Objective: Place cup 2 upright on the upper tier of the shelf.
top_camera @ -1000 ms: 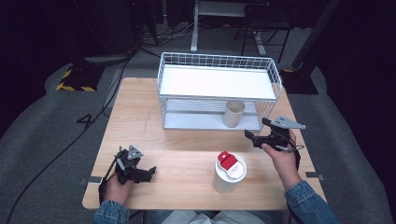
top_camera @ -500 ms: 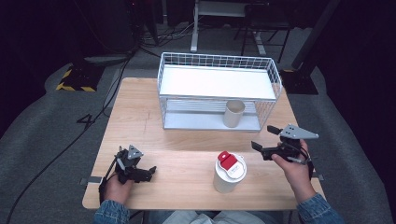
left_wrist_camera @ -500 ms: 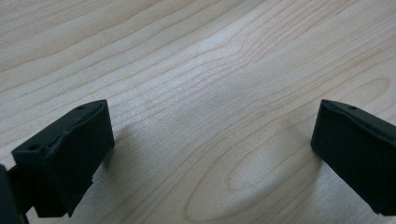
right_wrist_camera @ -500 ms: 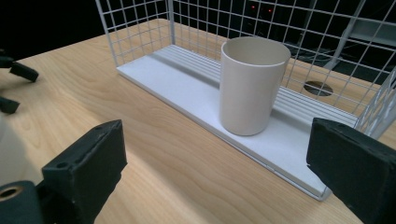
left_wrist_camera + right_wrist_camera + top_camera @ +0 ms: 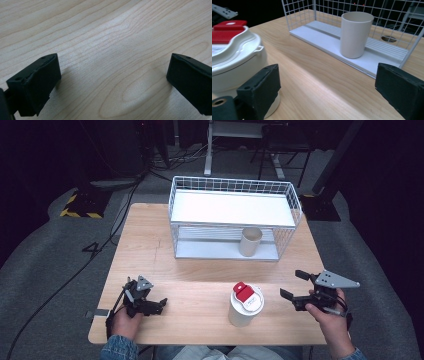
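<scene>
The right tool (image 5: 296, 287), jaws spread and empty, has drawn back from the wire rack (image 5: 235, 195) toward the lidded cup (image 5: 245, 304) on the worktop (likely its next target), while the left tool (image 5: 159, 303) rests released.

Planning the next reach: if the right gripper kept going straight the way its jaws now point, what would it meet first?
Probably the lidded white cup: in the high view the open right gripper points left at it over bare table. Its own view suggests the cup lies slightly left of centre, so it might only graze it.
</scene>
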Demonstrator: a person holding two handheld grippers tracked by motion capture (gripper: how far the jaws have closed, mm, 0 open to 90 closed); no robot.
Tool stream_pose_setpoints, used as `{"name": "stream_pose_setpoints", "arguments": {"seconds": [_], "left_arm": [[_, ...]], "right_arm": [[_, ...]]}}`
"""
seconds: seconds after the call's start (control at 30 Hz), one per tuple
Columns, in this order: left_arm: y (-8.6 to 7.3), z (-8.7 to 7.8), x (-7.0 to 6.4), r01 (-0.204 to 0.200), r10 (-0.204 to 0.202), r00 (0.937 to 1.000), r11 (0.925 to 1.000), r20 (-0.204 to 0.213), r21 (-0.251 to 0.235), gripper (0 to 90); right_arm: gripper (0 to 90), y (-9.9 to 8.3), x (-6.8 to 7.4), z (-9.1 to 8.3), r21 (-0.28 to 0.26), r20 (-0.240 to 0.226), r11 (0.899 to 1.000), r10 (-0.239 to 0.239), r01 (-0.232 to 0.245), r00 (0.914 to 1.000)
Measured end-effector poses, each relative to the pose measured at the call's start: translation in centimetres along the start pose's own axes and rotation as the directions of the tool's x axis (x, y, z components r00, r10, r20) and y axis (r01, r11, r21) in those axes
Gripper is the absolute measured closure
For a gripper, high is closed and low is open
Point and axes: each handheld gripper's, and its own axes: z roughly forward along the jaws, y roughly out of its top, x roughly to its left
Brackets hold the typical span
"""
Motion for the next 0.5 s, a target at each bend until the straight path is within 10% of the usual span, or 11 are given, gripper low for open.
{"name": "stream_pose_setpoints", "arguments": {"seconds": [0.5], "left_arm": [[0.0,0.0,0.0,0.0,0.0,1.0,1.0,0.0,0.001,0.0]], "right_arm": [[6.8,-1.2,3.6,-0.4,0.073,-0.093,0.997,-0.032,0.039,0.9951]]}}
